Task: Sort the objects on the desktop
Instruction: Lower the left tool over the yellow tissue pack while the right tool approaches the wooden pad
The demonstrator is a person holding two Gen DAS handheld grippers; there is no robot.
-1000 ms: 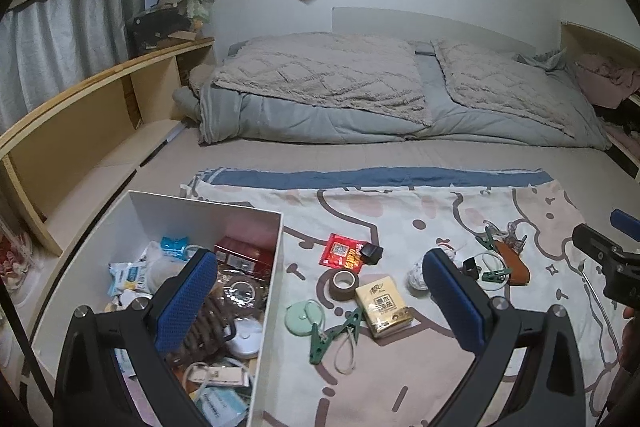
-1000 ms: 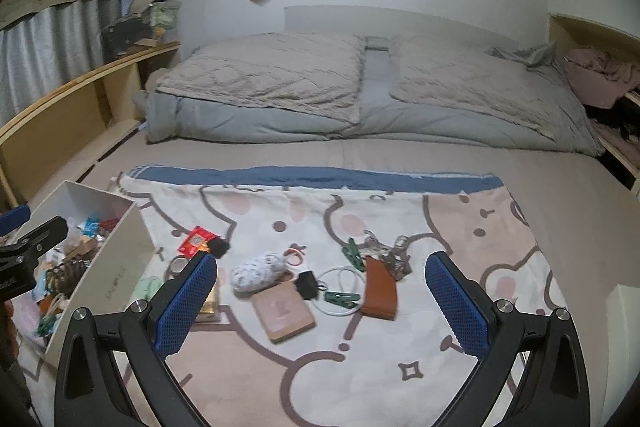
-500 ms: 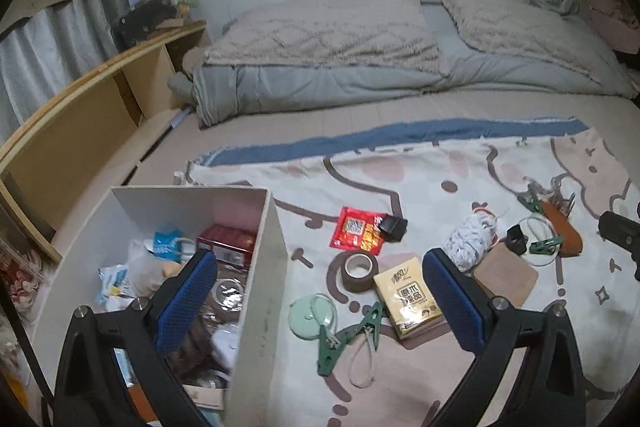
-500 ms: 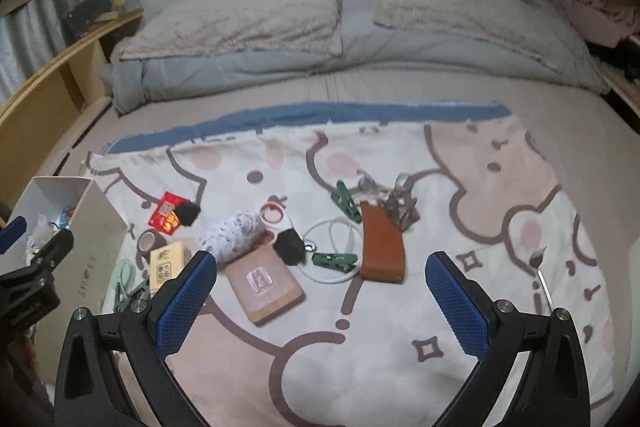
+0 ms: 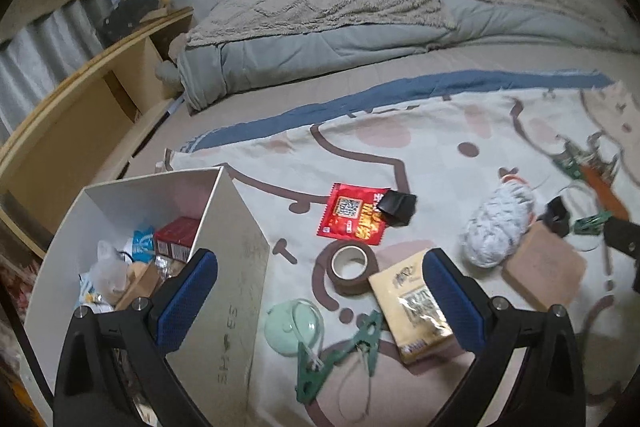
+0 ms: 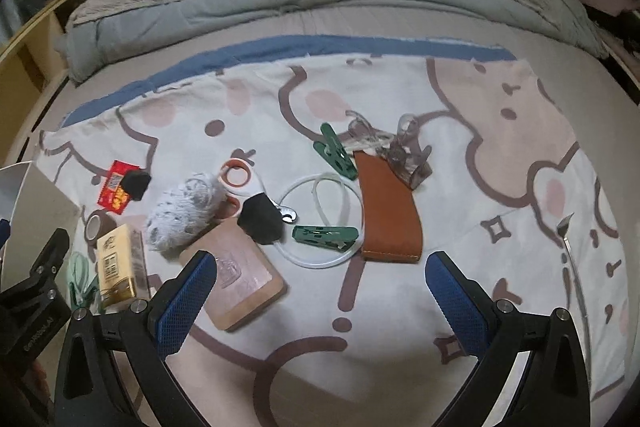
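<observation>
We hold both claws spread wide and grasping nothing above a cartoon-print blanket (image 6: pixel 400 299) laid on a bed.

Our left claw (image 5: pixel 320 301) hangs over the blanket's left part, just beside a white box (image 5: pixel 244 267) that already holds a red packet, a blue wrapper and other small items. Between its blue pads (image 5: pixel 186 301) lie a roll of brown tape (image 5: pixel 352 267), a yellow tissue pack (image 5: pixel 416 307) touching the tape, a pale green round piece (image 5: pixel 290 325) and a green clip (image 5: pixel 340 355). Farther off sits a red sachet (image 5: pixel 352 215) with a small black object (image 5: pixel 396 207) resting on its corner.

Our right claw (image 6: pixel 320 301) hovers over the middle of the spread. Ahead of it we see a pink-brown flat box (image 6: pixel 240 279), a grey-white yarn ball (image 6: pixel 184 211) touching that box's far edge, a black lump (image 6: pixel 260 219), a loop of white tubing (image 6: pixel 324 219) with a green clothespin (image 6: pixel 324 235) lying across it, a brown leather case (image 6: pixel 388 211), a second green clip (image 6: pixel 334 155) and a clear hair claw-clip (image 6: pixel 408 155). A fork (image 6: pixel 570 247) lies well apart at the right.
</observation>
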